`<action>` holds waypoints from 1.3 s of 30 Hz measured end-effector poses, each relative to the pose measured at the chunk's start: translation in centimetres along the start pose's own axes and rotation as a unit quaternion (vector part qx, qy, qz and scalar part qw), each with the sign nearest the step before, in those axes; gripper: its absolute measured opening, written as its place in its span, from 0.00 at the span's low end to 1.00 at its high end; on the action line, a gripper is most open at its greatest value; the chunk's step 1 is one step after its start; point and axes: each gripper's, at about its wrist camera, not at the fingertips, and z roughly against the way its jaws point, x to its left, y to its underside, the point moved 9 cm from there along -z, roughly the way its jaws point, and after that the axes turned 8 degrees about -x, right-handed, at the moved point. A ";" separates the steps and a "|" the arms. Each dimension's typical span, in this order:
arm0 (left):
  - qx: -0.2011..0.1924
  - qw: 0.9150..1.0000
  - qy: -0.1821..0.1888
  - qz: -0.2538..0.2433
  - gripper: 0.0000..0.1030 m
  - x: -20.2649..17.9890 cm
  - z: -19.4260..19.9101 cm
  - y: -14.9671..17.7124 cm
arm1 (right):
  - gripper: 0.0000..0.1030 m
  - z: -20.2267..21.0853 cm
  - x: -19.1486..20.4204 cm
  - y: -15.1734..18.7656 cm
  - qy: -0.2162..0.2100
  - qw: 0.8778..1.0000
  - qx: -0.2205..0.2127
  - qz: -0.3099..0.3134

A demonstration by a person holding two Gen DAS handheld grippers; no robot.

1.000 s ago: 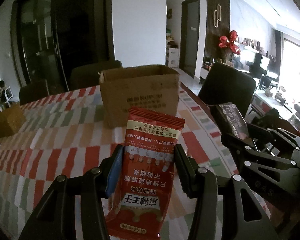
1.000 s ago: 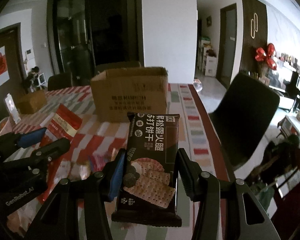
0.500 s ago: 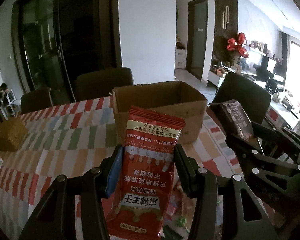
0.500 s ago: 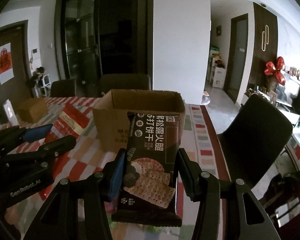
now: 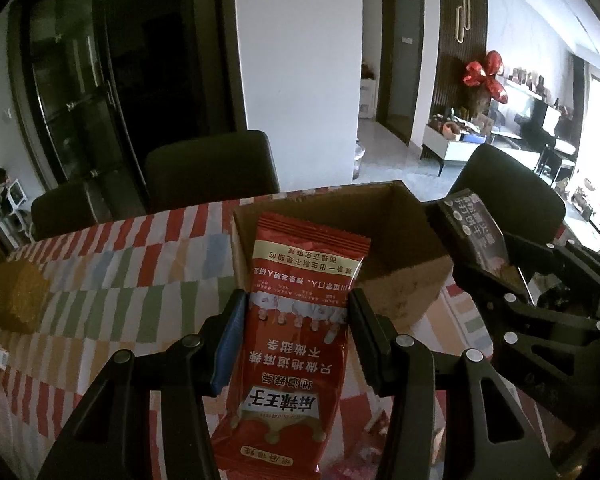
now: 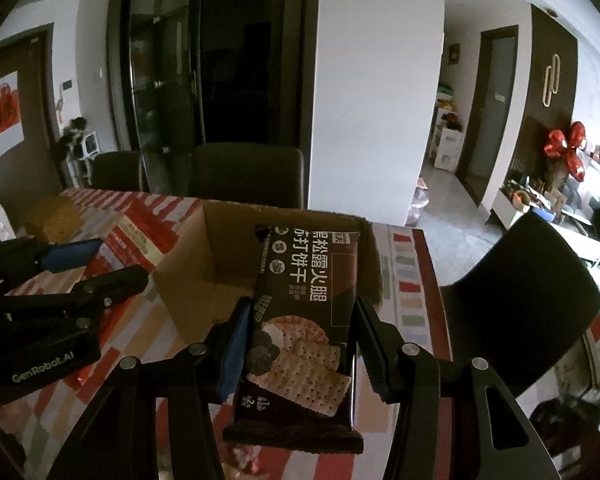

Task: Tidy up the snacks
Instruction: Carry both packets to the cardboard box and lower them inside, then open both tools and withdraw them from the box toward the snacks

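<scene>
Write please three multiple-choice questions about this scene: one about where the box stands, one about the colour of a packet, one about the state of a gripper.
1. Where is the cardboard box?
A. on the table with the striped cloth
B. on a chair
C. on the floor

2. What colour is the snack packet in the left gripper?
A. green
B. red
C. white

3. What is the state of the right gripper?
A. open and empty
B. lying on the table
C. shut on the dark cracker packet

Answers: 1 A, the box stands on the striped cloth; 2 B, its wrapper is red with a cream band; 3 C, both fingers press the sides of the packet.
</scene>
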 end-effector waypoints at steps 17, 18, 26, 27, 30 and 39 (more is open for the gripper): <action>0.015 1.000 0.004 -0.007 0.49 0.7 -9.8 -5.4 | 0.50 -8.5 -3.4 -2.8 -0.004 0.999 0.040 -0.019; 0.014 1.000 0.004 -0.009 0.49 0.7 -10.3 -5.6 | 0.50 -8.8 -3.5 -2.9 -0.003 0.999 0.040 -0.018; 0.022 0.999 0.021 0.012 0.50 0.9 -13.8 -5.8 | 0.50 -11.5 -3.8 -3.2 0.000 0.999 0.045 -0.009; 0.023 0.999 0.022 0.009 0.50 0.9 -13.9 -5.6 | 0.50 -11.6 -3.7 -3.0 0.000 0.999 0.047 -0.010; 0.030 0.999 0.018 0.003 0.67 0.7 -13.6 -5.0 | 0.52 -11.7 -4.0 -2.7 0.006 0.999 0.047 -0.009; 0.030 0.999 -0.013 0.008 0.73 1.5 -10.5 -4.5 | 0.67 -9.6 -3.9 -2.6 0.013 0.999 0.038 -0.011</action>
